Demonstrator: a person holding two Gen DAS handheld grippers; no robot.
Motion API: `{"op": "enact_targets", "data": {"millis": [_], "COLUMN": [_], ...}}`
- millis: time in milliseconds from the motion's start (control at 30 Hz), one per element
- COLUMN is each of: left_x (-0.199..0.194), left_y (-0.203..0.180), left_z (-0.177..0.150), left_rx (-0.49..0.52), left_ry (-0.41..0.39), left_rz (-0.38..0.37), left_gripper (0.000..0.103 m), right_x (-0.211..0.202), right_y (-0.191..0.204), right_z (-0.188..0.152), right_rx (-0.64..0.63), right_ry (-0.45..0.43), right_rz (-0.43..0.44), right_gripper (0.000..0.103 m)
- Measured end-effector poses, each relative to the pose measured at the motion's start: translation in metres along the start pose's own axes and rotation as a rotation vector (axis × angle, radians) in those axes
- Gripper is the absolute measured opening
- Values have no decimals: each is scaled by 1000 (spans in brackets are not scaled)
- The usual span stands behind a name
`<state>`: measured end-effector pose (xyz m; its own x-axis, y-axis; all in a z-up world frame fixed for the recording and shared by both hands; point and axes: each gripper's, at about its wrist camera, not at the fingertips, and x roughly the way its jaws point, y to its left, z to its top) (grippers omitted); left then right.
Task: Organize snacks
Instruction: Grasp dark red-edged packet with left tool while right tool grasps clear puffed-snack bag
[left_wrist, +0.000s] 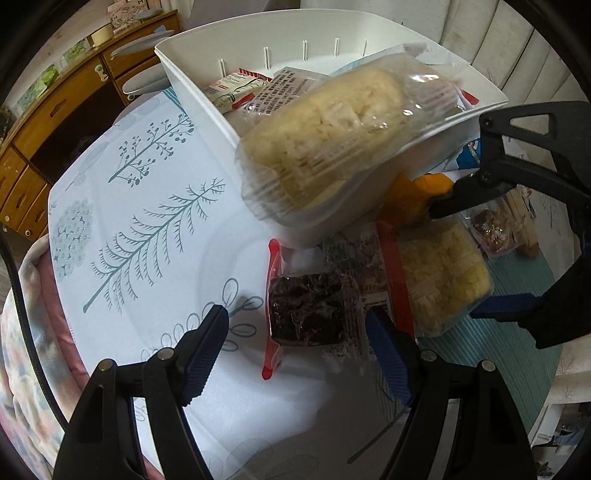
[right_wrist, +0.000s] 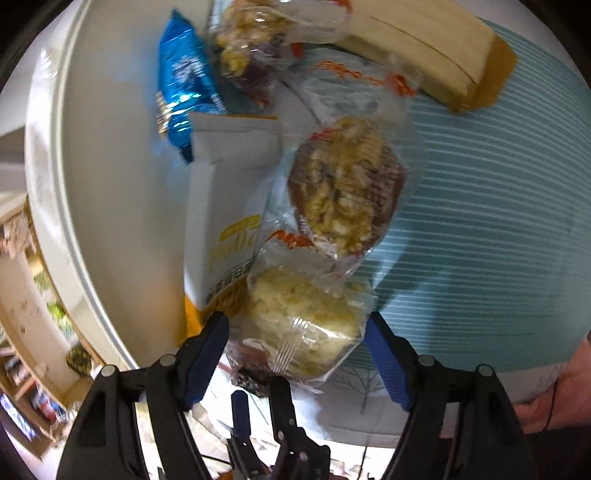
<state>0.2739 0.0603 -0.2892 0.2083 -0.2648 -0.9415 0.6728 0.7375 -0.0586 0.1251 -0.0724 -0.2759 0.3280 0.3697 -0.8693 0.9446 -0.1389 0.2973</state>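
2 grippers in my hands, both with jaws spread wide and gripping nothing.

my left gripper: black frame, blue ribbed pads, hanging over the dark chocolate cake slice in clear wrap with red edges, which lies flat on the white tablecloth printed with teal leaf sprigs.

my right gripper: same build, its pads standing either side of the pale yellow crumbly cake in clear wrap; whether they touch the wrap i cannot tell. in the left wrist view this gripper comes in from the right, over the same cake.

white plastic bin with slotted walls: on the table, already loaded with several packets, among them a pale sponge cake in a clear ribbed tray lying across its near rim and a red-and-white printed packet deeper in.

loose beside the bin wall, right wrist view:
- 1 white pouch with yellow lettering, leaning at the wall
- 1 blue foil packet, beyond the pouch
- 1 walnut-topped brown muffin in clear wrap with orange print, just above the pale cake
- 1 similar nut-topped pastry, blurred
- 1 tan wooden block on the teal striped mat
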Motion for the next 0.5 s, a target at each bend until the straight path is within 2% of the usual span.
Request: {"op": "enact_targets", "data": {"millis": [67, 167, 233, 300, 500], "left_x": [2, 7, 9, 11, 15], "left_y": [3, 8, 11, 12, 9], "left_z": [2, 5, 5, 6, 5], "left_rx": [-5, -9, -14, -20, -12], "left_ry": [-4, -4, -3, 4, 4], "left_rz": [-10, -25, -38, -56, -52], "left_gripper": [74, 66, 57, 49, 44], "right_x": [0, 3, 4, 4, 3], "right_y": [-1, -1, -3, -6, -5], "right_z": [0, -2, -4, -4, -5], "right_rx": [20, 56, 90, 119, 117], "right_ry": [-14, -32, -44, -54, -52], "right_rz": [-12, -35, -43, -37, -36], "right_gripper": [71, 68, 63, 62, 61]}}
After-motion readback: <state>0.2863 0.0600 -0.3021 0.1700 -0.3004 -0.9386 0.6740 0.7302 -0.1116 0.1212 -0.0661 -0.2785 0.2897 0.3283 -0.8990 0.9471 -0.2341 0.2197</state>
